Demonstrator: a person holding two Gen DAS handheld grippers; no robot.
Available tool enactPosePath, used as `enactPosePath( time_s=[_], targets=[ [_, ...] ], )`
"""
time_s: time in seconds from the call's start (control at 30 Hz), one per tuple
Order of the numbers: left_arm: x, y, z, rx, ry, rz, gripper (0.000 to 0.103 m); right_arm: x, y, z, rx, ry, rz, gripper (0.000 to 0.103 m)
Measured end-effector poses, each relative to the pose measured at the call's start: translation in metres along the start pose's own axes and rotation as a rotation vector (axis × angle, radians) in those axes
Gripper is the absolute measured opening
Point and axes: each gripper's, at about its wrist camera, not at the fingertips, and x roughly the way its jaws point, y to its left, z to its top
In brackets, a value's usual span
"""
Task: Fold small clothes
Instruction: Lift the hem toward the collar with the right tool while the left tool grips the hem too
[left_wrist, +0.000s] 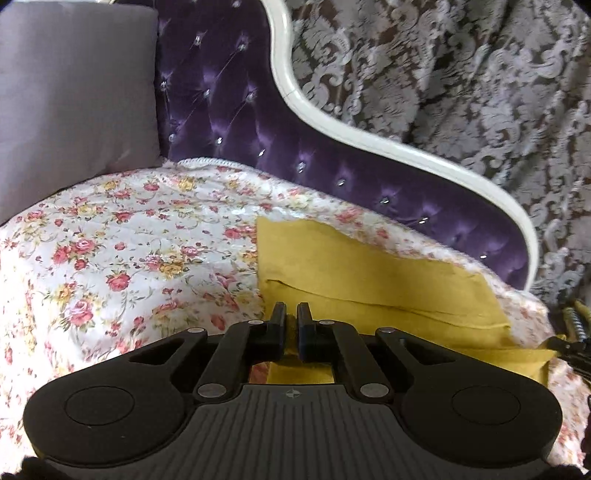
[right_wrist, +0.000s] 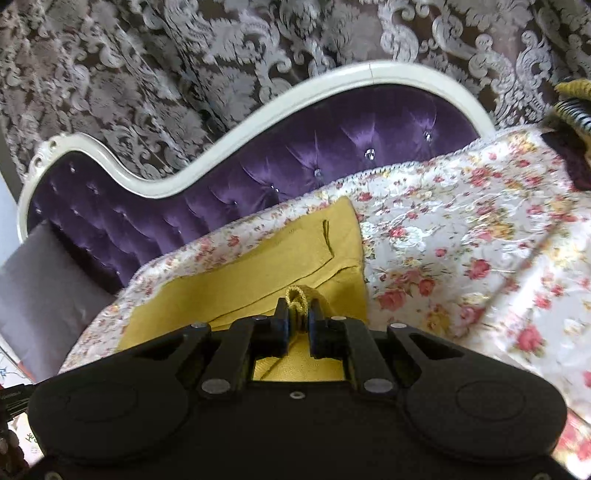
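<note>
A mustard-yellow garment (left_wrist: 373, 280) lies partly folded on the floral cover (left_wrist: 129, 240) of a purple sofa. My left gripper (left_wrist: 291, 314) sits over the garment's near left edge with its jaws nearly together; whether cloth is between them is hidden. In the right wrist view the same garment (right_wrist: 258, 266) lies ahead and to the left. My right gripper (right_wrist: 298, 308) is shut on a bunched fold of the yellow cloth (right_wrist: 295, 295), which pokes up between the fingers.
The tufted purple sofa back (left_wrist: 229, 110) with a white frame (left_wrist: 369, 140) runs behind the garment. A grey cushion (left_wrist: 70, 103) stands at the left end. A patterned curtain (left_wrist: 461, 74) hangs behind. Striped yellow-and-dark clothing (right_wrist: 572, 107) lies at the far right.
</note>
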Motion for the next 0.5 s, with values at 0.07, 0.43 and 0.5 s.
enactPosePath(
  time_s=[0.07, 0.43, 0.5],
  targets=[
    [0.015, 0.004, 0.002, -0.006, 0.019, 0.011, 0.006, 0.014, 0.0, 0.0, -0.002, 0.017, -0.018, 0.018],
    [0.036, 0.024, 0.016, -0.021, 0.035, 0.01, 0.041, 0.02, -0.012, 0.0, -0.03, -0.026, -0.079, 0.056],
    [0.035, 0.022, 0.011, 0.018, 0.06, 0.006, 0.043, 0.015, -0.013, -0.001, -0.06, -0.024, -0.089, 0.056]
  ],
)
